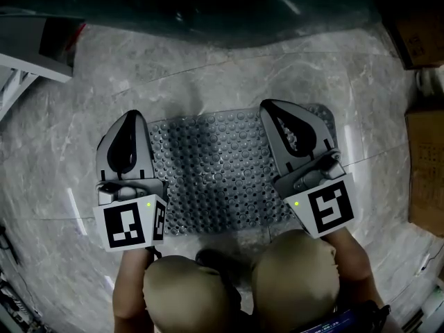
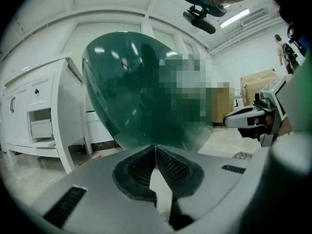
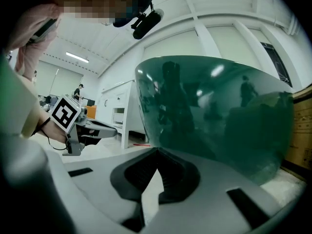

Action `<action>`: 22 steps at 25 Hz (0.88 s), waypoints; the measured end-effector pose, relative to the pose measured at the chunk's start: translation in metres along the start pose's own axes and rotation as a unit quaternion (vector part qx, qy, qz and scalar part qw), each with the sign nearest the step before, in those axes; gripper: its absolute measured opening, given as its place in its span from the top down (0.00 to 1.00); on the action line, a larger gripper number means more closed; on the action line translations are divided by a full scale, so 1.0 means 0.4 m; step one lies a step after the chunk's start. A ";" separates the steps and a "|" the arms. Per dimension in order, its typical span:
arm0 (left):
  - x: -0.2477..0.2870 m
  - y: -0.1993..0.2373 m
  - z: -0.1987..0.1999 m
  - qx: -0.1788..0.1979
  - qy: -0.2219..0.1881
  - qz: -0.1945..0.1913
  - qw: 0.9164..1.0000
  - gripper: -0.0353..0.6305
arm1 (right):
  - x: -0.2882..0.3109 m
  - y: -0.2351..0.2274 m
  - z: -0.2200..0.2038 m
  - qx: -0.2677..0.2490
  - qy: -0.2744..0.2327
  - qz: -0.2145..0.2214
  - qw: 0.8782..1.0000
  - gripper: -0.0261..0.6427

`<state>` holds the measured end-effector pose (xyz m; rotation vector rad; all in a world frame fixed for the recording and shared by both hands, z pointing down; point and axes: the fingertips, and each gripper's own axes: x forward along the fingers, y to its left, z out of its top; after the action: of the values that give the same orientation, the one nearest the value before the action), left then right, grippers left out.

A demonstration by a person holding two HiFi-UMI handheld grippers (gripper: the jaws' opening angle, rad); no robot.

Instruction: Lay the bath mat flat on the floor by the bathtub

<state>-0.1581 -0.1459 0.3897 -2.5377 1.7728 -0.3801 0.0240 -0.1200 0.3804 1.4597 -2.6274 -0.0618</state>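
Head view: the bath mat (image 1: 208, 175) is lying flat on the floor (image 1: 208, 75), the left gripper (image 1: 130, 120) hovering at its left edge and the right gripper (image 1: 272, 113) over its right end, both sets of jaws pressing together, empty.

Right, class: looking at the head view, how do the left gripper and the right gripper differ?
The left gripper points straight at the bathtub; the right gripper leans in, tip toward the left. The left gripper hangs mostly over bare floor at the bath mat's left edge; the right gripper overlaps the mat's right end. Both are shut with nothing between the jaws.
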 end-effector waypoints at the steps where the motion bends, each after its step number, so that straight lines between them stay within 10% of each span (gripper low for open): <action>1: -0.001 -0.001 0.001 0.000 -0.001 -0.001 1.000 0.90 | 0.000 0.001 0.000 0.000 0.002 0.000 1.000 0.93; 22: 0.008 -0.030 -0.001 0.013 0.003 -0.019 1.000 0.90 | 0.007 0.007 -0.011 0.004 0.004 0.011 1.000 0.94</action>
<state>-0.1462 -0.1447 0.3925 -2.5591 1.7106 -0.4099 0.0207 -0.1206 0.3853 1.4314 -2.6391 -0.0415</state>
